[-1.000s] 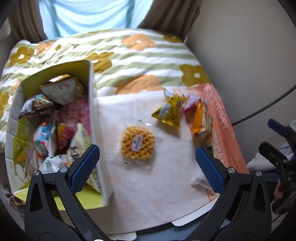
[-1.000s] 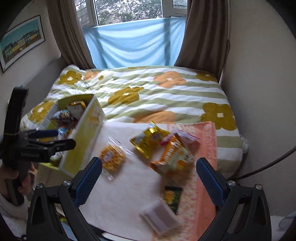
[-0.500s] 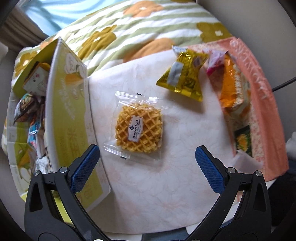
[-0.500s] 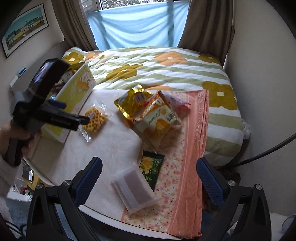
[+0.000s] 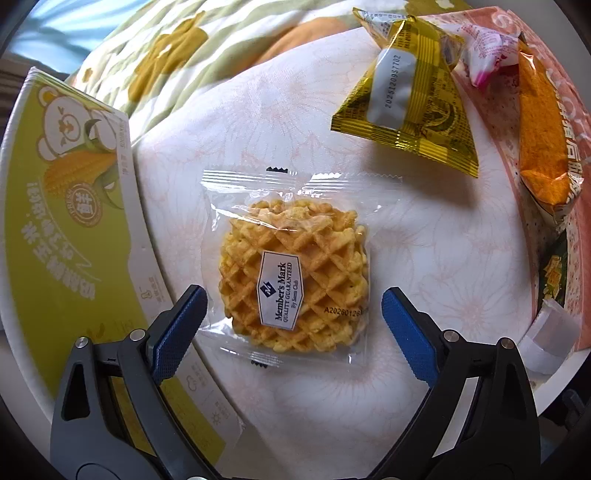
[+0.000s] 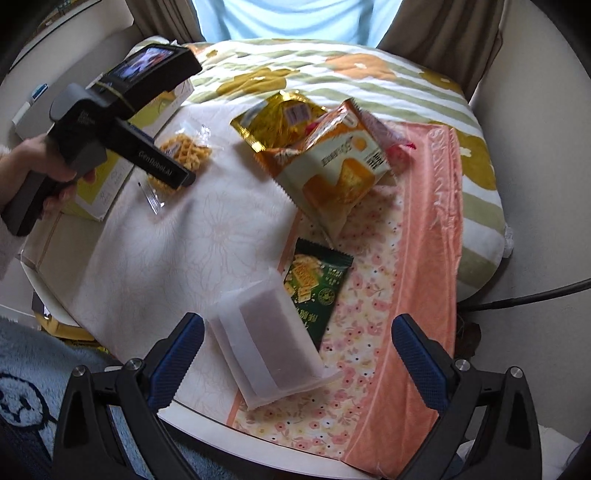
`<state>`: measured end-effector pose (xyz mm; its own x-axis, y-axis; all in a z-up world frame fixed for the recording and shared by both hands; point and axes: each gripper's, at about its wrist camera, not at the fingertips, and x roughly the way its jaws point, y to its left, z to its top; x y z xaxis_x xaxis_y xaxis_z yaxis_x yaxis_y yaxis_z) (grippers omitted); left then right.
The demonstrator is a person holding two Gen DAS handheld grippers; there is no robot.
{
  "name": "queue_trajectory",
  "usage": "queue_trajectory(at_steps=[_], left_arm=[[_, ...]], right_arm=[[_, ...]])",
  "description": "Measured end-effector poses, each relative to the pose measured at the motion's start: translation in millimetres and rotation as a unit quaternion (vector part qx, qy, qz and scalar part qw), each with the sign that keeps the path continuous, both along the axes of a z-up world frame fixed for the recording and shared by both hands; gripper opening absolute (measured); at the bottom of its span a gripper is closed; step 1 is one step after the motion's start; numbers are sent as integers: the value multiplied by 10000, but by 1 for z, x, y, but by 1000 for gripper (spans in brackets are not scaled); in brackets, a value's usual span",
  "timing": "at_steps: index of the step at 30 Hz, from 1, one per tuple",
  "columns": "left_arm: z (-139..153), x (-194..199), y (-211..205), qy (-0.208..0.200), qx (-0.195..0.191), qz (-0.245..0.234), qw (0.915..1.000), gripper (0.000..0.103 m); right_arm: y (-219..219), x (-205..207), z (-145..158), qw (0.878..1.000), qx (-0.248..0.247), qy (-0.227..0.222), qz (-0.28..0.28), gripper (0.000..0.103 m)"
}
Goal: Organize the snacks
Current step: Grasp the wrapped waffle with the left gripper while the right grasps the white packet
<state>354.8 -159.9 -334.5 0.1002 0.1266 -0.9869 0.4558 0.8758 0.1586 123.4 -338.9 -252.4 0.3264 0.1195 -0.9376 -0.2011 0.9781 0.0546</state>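
The left claw [image 5: 293,321] points straight down over the waffle packet [image 5: 291,273], its jaws closing with the packet between the blue pads [image 5: 177,325] but not yet pinched. The slippery clear wrapper could slide off, or a hard pinch might crack the crisp lattice waffle. It lies flat on the white surface [image 5: 424,236], just beside the yellow-green box [image 5: 70,221]. The right claw [image 6: 295,354] hangs wide open, empty, seemingly above a pale frosted packet [image 6: 269,339]

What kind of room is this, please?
Most likely a bedroom at home: a bed with a green-striped, flower-printed quilt, brown curtains at a window, and a small cloth-covered round table pushed against the bed.
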Motion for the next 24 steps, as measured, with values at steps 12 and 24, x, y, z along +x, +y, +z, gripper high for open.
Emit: queue_trajectory(at_steps=[12, 24], left_arm=[[-3, 0, 2, 11, -157, -93, 9998, 77], [5, -19, 4, -159, -427, -39, 9990, 72]], right_arm=[[16, -4, -28, 9991, -86, 281, 317, 101], [37, -13, -49, 9945, -533, 98, 892, 101]])
